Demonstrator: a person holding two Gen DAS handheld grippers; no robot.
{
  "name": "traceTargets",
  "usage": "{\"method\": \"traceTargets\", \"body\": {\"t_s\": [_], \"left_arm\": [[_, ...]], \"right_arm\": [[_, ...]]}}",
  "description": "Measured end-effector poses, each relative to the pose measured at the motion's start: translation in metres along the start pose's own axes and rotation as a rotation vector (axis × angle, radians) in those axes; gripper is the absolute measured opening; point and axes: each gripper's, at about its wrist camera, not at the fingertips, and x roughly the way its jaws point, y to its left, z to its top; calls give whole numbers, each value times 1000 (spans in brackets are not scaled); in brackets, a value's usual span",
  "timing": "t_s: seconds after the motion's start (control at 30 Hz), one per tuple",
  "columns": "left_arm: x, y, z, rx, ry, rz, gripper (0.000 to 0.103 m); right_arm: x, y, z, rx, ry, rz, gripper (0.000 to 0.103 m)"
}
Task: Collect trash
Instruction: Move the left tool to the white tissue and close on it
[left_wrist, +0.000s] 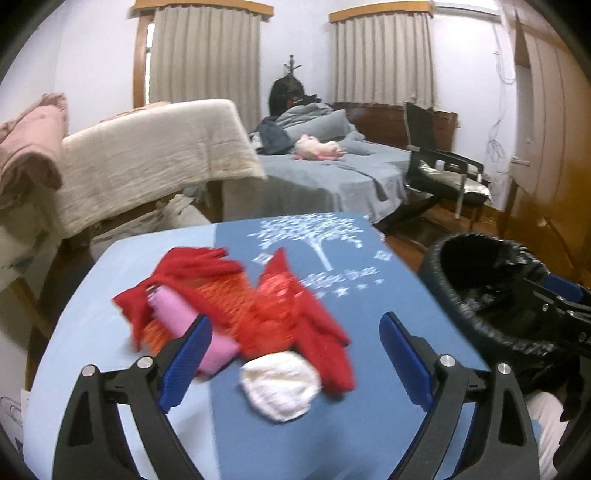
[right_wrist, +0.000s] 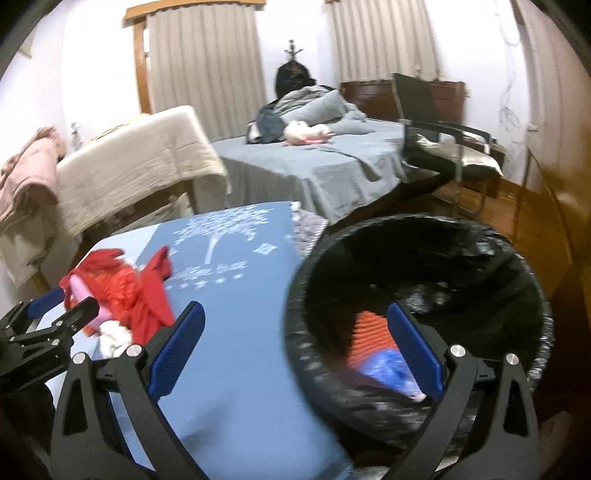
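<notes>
A pile of trash lies on the blue table: red wrappers, an orange net, a pink packet and a crumpled white paper ball. My left gripper is open and empty, with the white ball and the pile between its fingers. My right gripper is open and empty over the near rim of the black-lined trash bin. An orange net piece and a blue wrapper lie inside the bin. The pile and left gripper show at left in the right wrist view.
The bin stands just right of the table, with my right gripper over it. Behind are a bed with grey sheets, a cloth-covered bench and a black chair. A wooden wardrobe is at right.
</notes>
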Motion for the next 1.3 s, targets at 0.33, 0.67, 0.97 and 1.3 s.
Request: {"method": "traceTargets", "body": {"t_s": [0.33, 0.67, 0.97, 1.3], "left_arm": [[5, 29, -23, -38, 45, 40, 89], [23, 28, -35, -39, 124, 27, 78], [42, 21, -40, -47, 202, -22, 58], [42, 21, -41, -54, 199, -43, 27]], "right_arm": [[11, 41, -12, -61, 28, 74, 96], [19, 51, -23, -93, 53, 94, 96], [23, 51, -24, -97, 62, 96, 96], [23, 51, -25, -103, 62, 97, 96]]}}
